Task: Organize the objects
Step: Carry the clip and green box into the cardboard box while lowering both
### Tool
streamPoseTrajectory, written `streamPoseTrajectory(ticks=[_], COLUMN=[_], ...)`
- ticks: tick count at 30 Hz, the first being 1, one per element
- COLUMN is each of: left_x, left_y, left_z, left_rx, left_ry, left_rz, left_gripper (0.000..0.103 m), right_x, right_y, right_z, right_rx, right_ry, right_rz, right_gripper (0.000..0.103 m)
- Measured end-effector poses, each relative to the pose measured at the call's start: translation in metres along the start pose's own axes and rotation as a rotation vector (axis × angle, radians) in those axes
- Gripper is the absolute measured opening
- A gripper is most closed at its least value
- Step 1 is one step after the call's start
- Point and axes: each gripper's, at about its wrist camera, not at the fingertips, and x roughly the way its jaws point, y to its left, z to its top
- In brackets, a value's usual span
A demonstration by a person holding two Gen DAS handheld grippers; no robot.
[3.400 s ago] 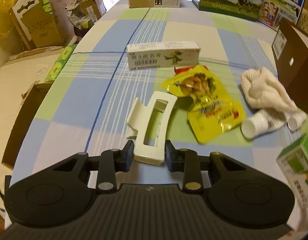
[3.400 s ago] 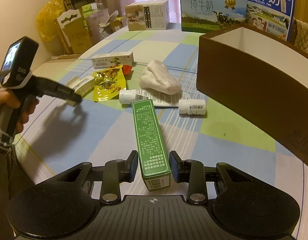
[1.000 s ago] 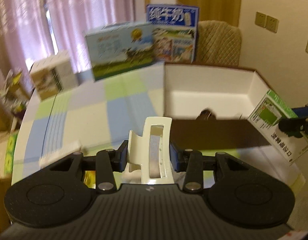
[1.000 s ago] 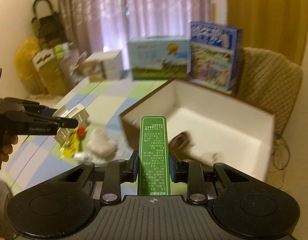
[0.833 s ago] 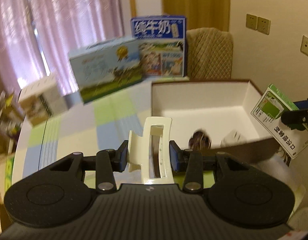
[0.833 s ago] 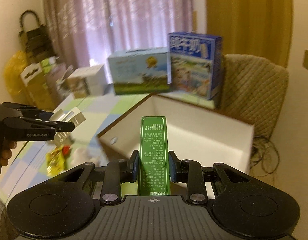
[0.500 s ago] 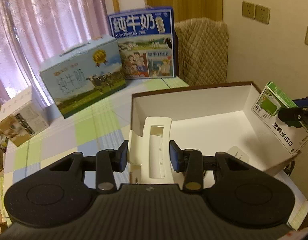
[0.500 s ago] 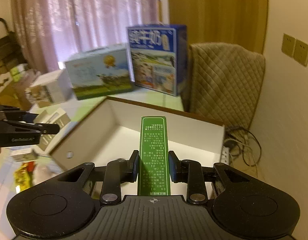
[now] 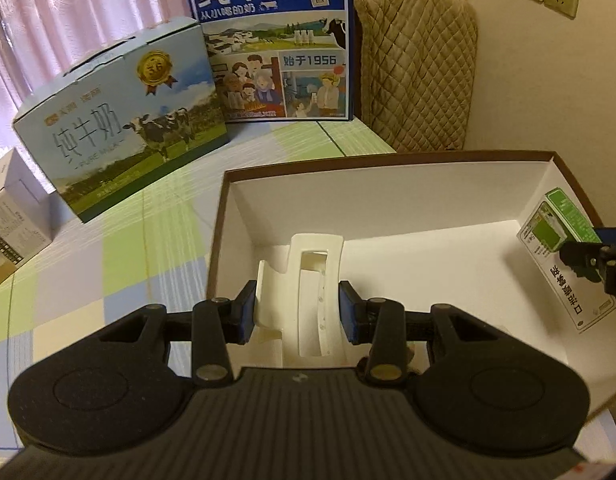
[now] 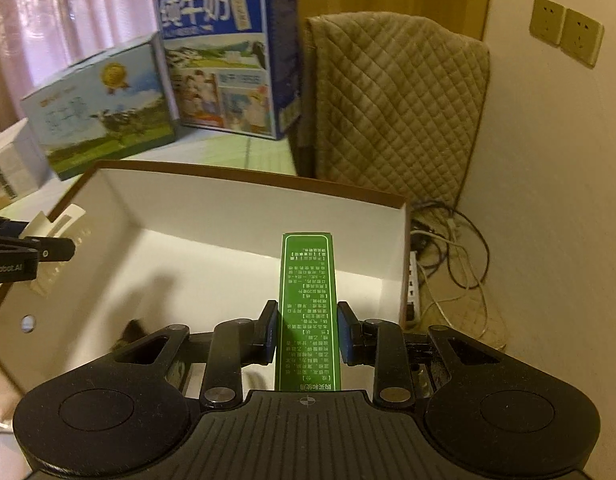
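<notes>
Both loads lifted off the counter, now over the brown white-lined cardboard box [image 9: 387,216]. Left tongs [image 9: 296,310] clamp the cream plastic hair claw [image 9: 308,280]; right tongs [image 10: 306,330] clamp the green carton [image 10: 306,308]. Release is next.

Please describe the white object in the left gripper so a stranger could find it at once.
Find the big brown box with white inside. Above its near left corner, the left gripper pinches a cream plastic hair claw clip; unlike the green carton, it has a long slot.
</notes>
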Motion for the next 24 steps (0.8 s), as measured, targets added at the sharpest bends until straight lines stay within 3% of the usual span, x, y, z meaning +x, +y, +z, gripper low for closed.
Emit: streamPoseTrajectory(ticks=[18,22,24], left_x=[0.057,0.054,0.049], left_y=[-0.014,-0.012,-0.010], left_z=[0.002,0.002,0.003], left_rx=[-0.013,-0.006,0.006], left_ry=[0.056,0.030,0.014], left_rz=[0.024,0.036,0.045], left_gripper=[0.037,0.051,0.053], right_x=[0.022,0.022,0.021], right_y=[-0.013,-0.015,-0.016], right_z=[-0.001,0.000,0.000], right_rx=[0.041,0.043,0.052], right_ry=[0.017,0.005,-0.006], right_rz=[-0.031,-0.027,-0.026], right_gripper=[0.027,0.027,0.027])
